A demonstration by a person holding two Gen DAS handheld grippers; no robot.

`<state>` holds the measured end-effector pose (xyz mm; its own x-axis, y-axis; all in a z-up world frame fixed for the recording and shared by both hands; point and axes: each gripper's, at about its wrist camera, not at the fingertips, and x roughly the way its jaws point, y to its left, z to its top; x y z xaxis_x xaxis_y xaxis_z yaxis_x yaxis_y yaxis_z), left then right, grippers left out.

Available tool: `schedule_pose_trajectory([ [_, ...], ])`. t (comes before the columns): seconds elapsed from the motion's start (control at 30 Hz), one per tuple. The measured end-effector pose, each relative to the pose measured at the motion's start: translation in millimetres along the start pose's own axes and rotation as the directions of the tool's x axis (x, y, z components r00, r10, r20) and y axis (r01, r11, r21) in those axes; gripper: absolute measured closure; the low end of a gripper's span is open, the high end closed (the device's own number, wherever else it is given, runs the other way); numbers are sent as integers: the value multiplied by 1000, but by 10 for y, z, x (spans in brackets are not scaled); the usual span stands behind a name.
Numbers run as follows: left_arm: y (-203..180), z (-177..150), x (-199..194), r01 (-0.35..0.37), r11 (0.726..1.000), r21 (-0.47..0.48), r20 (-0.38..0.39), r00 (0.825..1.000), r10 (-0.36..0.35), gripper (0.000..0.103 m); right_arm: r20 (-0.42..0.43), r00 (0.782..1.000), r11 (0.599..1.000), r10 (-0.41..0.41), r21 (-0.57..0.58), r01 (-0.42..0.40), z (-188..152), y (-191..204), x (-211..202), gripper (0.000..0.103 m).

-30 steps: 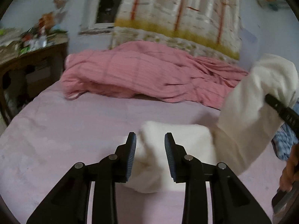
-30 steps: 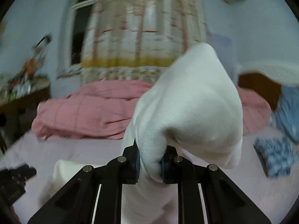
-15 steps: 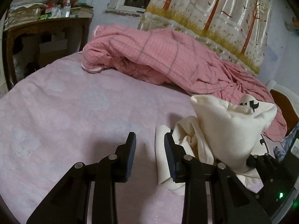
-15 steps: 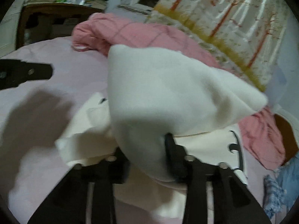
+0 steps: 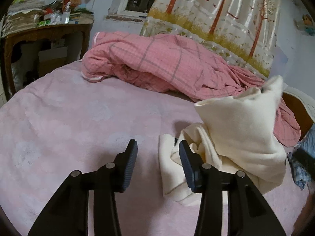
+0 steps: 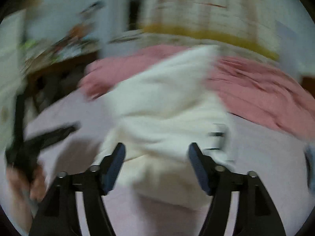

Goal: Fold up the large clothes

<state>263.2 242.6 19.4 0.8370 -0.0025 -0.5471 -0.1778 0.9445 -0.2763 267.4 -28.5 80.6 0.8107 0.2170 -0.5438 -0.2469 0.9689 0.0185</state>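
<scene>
Lying bunched on the pink bed sheet (image 5: 78, 129), the cream garment (image 5: 240, 137) is seen toward the bed's right side, its upper part standing up in a loose peak, lower folds spread on the sheet. A thin dark line is noted on one lower fold; nature not clear.

L gripper (image 5: 157, 163): jaws partly apart and opening, nothing between them but bare sheet. Its right finger (image 5: 187, 165) is seen against the garment's left edge; contact vs. overlap can't be told. Not gripped.

R gripper (image 6: 156, 165): jaws wide and opening. Cream garment (image 6: 163, 118) is seen in the gap between them and beyond, but pads are not pressed on it. R view is heavily motion-blurred, so fine detail is lost. The L gripper (image 6: 41, 137) and the hand (image 6: 25, 181) holding it are made out at left edge of that view, blurred.

Surroundings, L view: pink checked quilt (image 5: 167, 64) heaped along the bed's far edge, just behind the garment. Tree-print curtain (image 5: 216, 19) hung behind the bed. Wooden side table (image 5: 45, 37) beyond the far-left corner, piled w/ papers and clutter. Blue patterned cloth (image 5: 301, 169) at the bed's right edge, partly cut off.
</scene>
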Motion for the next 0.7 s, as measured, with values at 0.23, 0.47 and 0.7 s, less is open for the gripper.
schedule_pose_trajectory([
  [0.23, -209, 0, -157, 226, 974, 20, 64, 972, -227, 16, -86, 996, 997, 24, 77, -17, 198, -511, 549, 31],
  [0.47, -1013, 324, -393, 173, 956, 235, 147, 966, -211, 8, -105, 994, 999, 28, -18, -30, -47, -338, 641, 30],
  [0.7, -1812, 846, 230, 280, 906, 316, -86, 960, -266, 0, -145, 953, 962, 265, 112, -250, -97, -783, 504, 30],
])
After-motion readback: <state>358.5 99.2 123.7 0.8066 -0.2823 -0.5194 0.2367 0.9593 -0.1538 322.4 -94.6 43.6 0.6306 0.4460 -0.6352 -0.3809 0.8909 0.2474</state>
